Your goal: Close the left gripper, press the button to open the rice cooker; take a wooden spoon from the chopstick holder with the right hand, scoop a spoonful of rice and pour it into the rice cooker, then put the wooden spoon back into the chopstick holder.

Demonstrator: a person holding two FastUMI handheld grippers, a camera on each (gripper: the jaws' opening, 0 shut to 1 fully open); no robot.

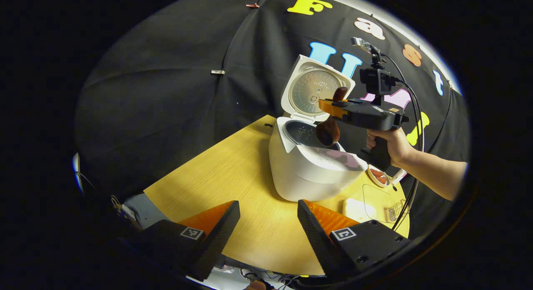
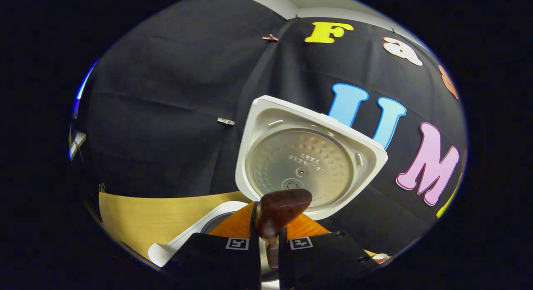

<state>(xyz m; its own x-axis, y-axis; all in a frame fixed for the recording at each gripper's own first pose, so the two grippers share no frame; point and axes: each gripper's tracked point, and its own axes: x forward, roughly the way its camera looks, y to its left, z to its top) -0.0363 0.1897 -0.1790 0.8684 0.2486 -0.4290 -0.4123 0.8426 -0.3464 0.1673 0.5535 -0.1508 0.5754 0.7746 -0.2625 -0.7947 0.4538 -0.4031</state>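
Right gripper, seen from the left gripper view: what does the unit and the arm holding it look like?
The right gripper has a black body with a pistol grip, a small black camera mounted on top and black cables trailing off. The hand and forearm are bare, no sleeve visible.

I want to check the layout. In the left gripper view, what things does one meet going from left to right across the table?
Bare wooden table → rice cooker with its lid up → small dish → the hand holding the right gripper, which grips the wooden spoon over the cooker.
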